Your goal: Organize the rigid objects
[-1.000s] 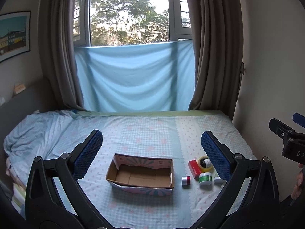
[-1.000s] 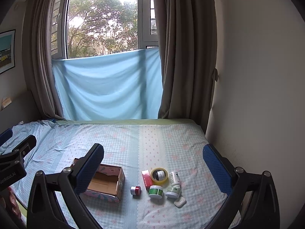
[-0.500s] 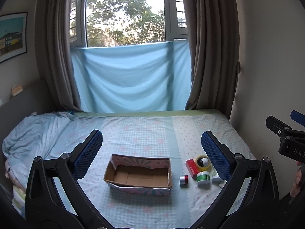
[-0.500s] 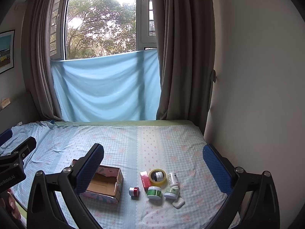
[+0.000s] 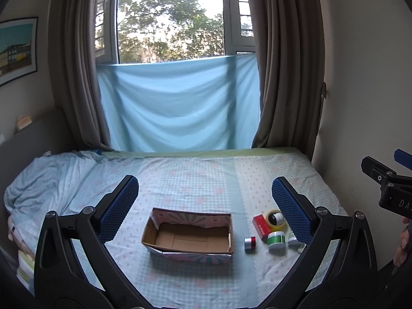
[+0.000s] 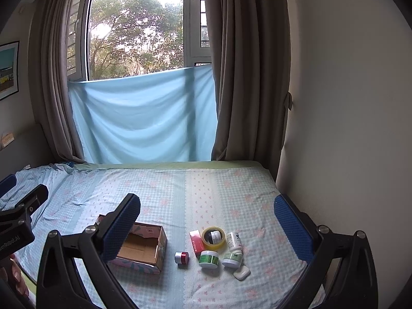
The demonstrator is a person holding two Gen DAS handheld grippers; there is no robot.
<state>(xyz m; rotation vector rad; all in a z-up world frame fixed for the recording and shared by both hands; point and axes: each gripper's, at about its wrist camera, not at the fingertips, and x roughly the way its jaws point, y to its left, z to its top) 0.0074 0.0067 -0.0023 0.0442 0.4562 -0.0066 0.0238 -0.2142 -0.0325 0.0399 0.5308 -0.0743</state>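
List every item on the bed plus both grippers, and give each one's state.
cardboard box: open, empty.
red and silver can: lying on its side.
red carton: lying flat.
yellow tape roll: lying flat around a small dark jar.
green-label jar: upright, lid on.
pale green jar: upright, lid on.
white bottle: lying down.
white case: shut.
left gripper: open, empty.
right gripper: open, empty.

Both cameras sit at the foot of the bed (image 5: 206, 177), looking along their own spread tongs toward the curtained window (image 5: 170, 18). The left view faces the cardboard box (image 5: 189, 234) squarely; the right view stands further right, centred on the tape roll (image 6: 213, 236). Both share box, clutter, bed and window, from well back.
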